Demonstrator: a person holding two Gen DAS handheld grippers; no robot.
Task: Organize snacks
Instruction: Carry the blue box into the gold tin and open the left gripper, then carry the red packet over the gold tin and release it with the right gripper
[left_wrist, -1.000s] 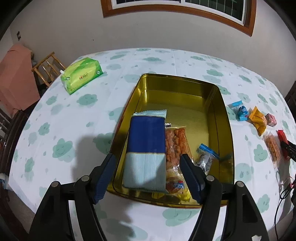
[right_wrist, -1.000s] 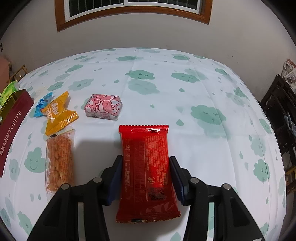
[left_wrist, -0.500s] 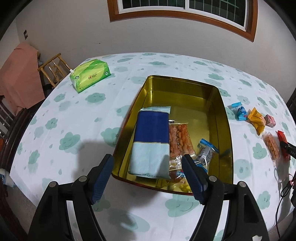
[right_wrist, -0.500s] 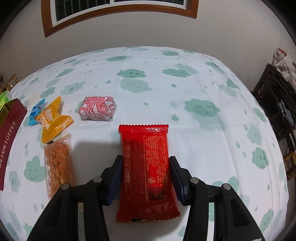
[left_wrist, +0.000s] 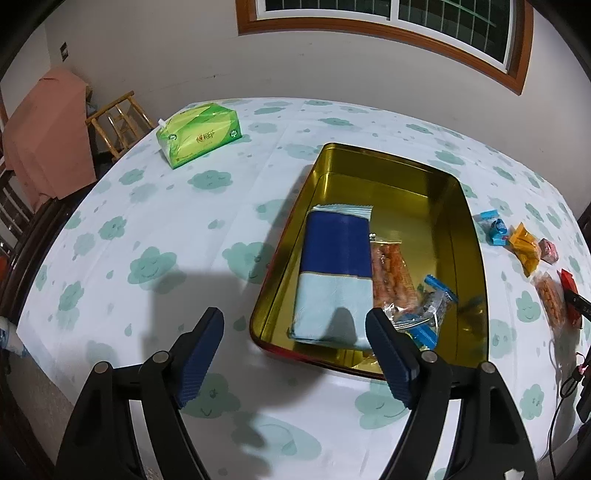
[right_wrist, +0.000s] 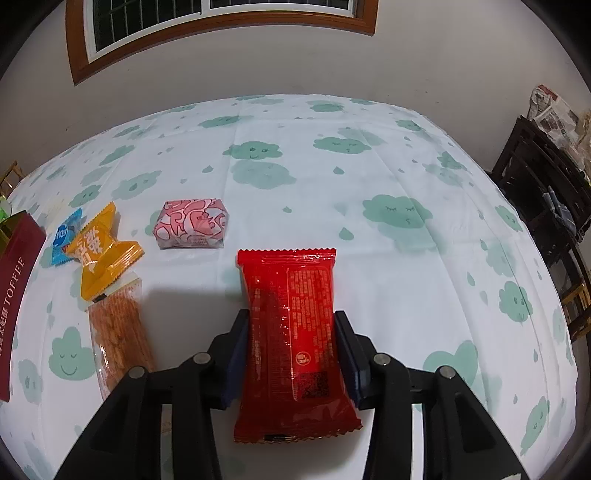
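- Left wrist view, 10 o'clock: a green tissue pack lies on the cloud-print surface, well apart from the other items.
- Lower centre: the left claw hangs above the surface with its blue pads spread wide and nothing between them.
- Centre: a gold tin holds a blue-and-pale packet along its 9 o'clock wall; a clear pack of orange sticks lies just beside it, and small blue-wrapped sweets lie toward 5 o'clock.
- Right wrist view, 9 o'clock: the tin's dark red outer wall, lettered TOFFEE, stands at the frame edge.
- Left of centre: a blue sweet, an orange wrapper and a second stick pack lie close together on the surface; the orange wrapper overlaps the stick pack's far end.
- At 11 o'clock of the claw: a pink patterned packet lies alone.
- Lower centre: the right claw is clamped on a red snack packet, one pad on each long edge.
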